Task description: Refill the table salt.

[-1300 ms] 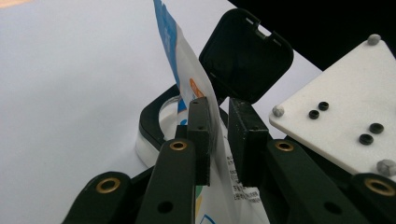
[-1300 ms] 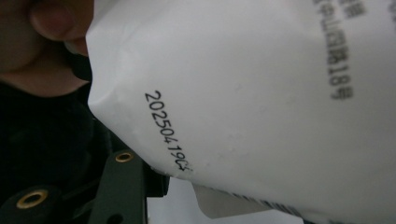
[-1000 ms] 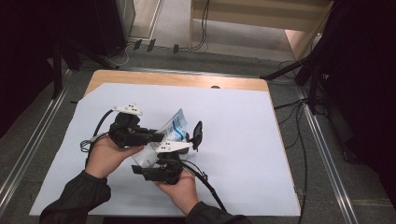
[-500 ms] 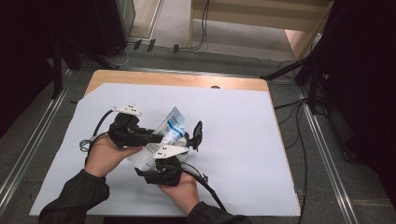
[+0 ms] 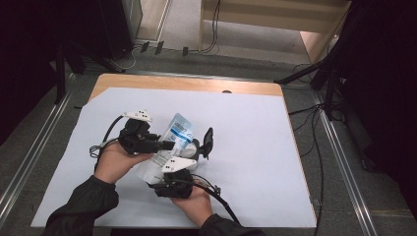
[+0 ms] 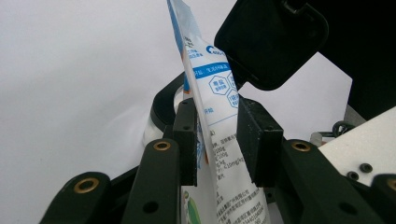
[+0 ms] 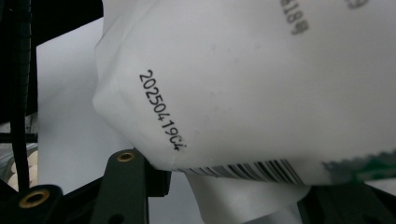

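The left gripper has just been opening, its jaws loosening around the pouch, which the right gripper grasps, likely taking over.

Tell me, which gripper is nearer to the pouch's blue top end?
Left. The left gripper has the pouch between its just-opening jaws near the blue end, with a gap at one pad. The right gripper grips its white bottom end, by the barcode.
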`<state>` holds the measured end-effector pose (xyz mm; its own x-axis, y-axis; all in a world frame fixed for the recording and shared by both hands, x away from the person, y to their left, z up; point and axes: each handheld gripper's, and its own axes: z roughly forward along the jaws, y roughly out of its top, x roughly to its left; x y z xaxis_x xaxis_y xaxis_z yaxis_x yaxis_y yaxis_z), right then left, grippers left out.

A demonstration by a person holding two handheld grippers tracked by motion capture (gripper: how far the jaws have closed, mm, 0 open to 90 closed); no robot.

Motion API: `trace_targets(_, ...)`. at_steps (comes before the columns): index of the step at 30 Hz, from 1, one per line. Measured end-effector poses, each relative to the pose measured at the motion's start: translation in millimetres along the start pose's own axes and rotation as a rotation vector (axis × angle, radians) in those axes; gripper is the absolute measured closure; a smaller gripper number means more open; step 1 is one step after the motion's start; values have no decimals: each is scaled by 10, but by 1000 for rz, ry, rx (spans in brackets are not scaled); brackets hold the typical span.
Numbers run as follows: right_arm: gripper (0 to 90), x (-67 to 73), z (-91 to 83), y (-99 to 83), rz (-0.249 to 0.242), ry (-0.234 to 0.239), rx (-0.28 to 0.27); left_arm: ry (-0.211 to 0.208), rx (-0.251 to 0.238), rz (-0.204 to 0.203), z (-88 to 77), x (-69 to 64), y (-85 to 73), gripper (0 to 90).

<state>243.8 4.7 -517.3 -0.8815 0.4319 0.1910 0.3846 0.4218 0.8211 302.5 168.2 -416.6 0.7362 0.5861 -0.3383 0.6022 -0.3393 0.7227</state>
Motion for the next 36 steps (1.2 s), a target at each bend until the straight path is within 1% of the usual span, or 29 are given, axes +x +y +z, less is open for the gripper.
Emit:
trace_targets(4, 526, -10, 0, -23, -6, -3, 6, -6, 0, 3, 36, 6, 10, 702)
trace_targets(6, 526, -11, -2, -33, 2, -3, 2, -3, 2, 6, 56, 9, 16, 702)
trace_targets(7, 525, -14, -5, -36, 5, 1, 3, -11, 3, 5, 68, 12, 16, 700)
trace_targets(9, 524, -23, -10, -41, 18, 17, 2, -11, 1, 15, 86, 17, 14, 691)
trace_targets(10, 524, -31, -14, -43, 22, 24, 0, -19, -3, 12, 101, 24, 12, 691)
trace_targets(11, 523, -36, -16, -47, 23, 28, 0, -14, -3, 13, 106, 29, 13, 692)
trace_targets(15, 516, -41, -16, -58, 28, 28, 6, -21, -10, 6, 123, 47, 18, 692)
trace_targets(16, 512, -59, -11, -74, 43, 33, 7, -21, -10, 5, 129, 48, 21, 695)
trace_targets(17, 513, -57, -11, -80, 44, 31, 4, -21, -8, 6, 133, 49, 24, 698)
trace_targets(20, 514, -50, -21, -82, 49, 42, 3, -30, -3, 2, 135, 52, 29, 729)
trace_targets(24, 512, -46, -21, -86, 43, 38, 7, -30, -3, 2, 112, 64, 35, 795)
trace_targets(25, 511, -43, -19, -91, 34, 36, 11, -33, -1, -7, 94, 63, 34, 815)
trace_targets(26, 511, -37, -17, -93, 32, 35, 12, -31, 0, -7, 84, 66, 35, 830)
trace_targets(29, 507, -29, -11, -97, 23, 35, 13, -26, -2, -6, 40, 56, 37, 854)
trace_targets(30, 506, -29, -10, -97, 21, 36, 14, -32, -6, -8, 25, 51, 37, 860)
trace_targets(32, 503, -25, -9, -98, 24, 41, 17, -29, -11, -1, -14, 37, 42, 874)
trace_targets(33, 502, -23, -10, -98, 24, 41, 18, -35, -10, 2, -30, 33, 43, 886)
trace_targets(34, 501, -20, -9, -98, 25, 40, 18, -28, -15, 11, -54, 20, 45, 900)
trace_targets(36, 500, -16, -18, -92, 27, 46, 16, -7, -21, 28, -85, -9, 47, 900)
